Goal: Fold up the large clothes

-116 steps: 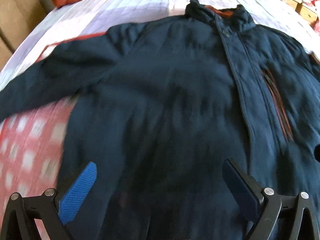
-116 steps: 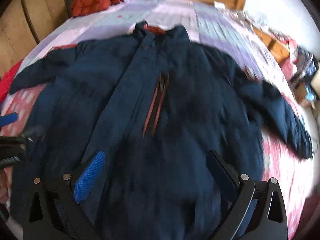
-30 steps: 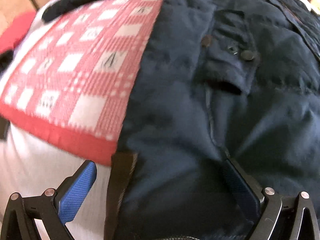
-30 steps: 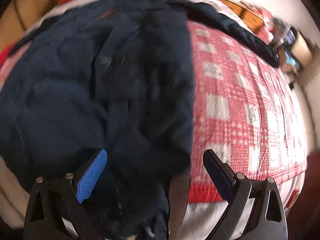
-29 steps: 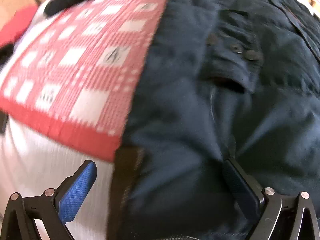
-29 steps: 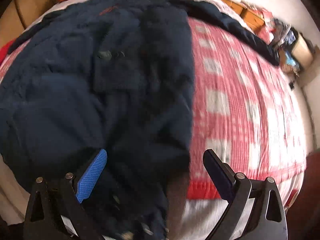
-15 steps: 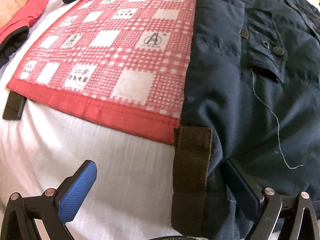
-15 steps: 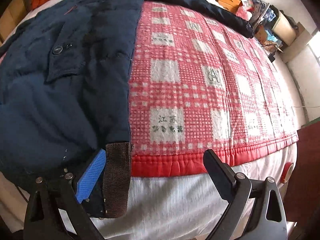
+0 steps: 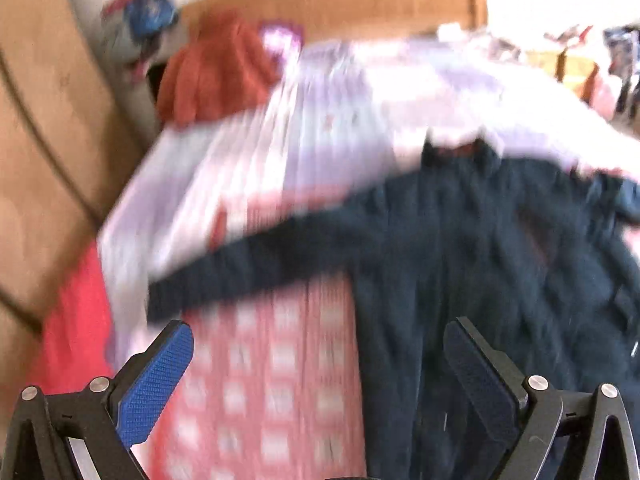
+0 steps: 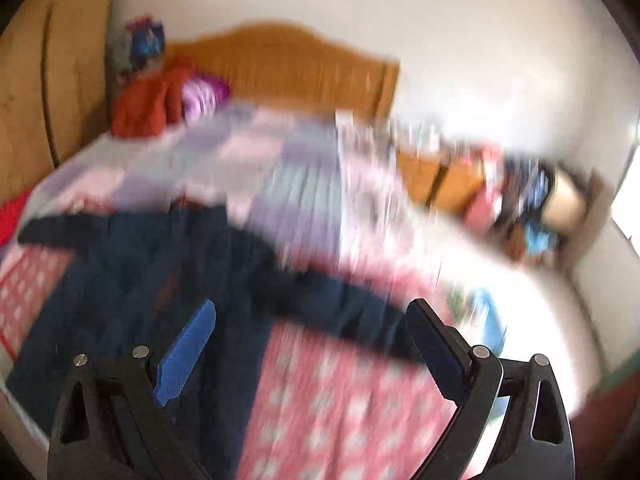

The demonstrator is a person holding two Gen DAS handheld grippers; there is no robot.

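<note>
The dark navy padded jacket [image 9: 480,272] lies flat on the bed's red-and-white checked quilt [image 9: 272,380], collar toward the wooden headboard [image 10: 288,68], long axis head to foot, sleeves out sideways. The left claw [image 9: 320,376] and the right claw [image 10: 316,352] are both spread, holding nothing. Only the right view shows the cluttered wooden bedside cabinet [image 10: 440,180]. Both views are blurred.

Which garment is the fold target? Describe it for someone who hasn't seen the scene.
Start at the wooden headboard and come down the bed. The navy jacket lies flat across the red checked quilt, sleeves spread. It is dark blue and laid open; the red clothes by the headboard sit in a heap.
</note>
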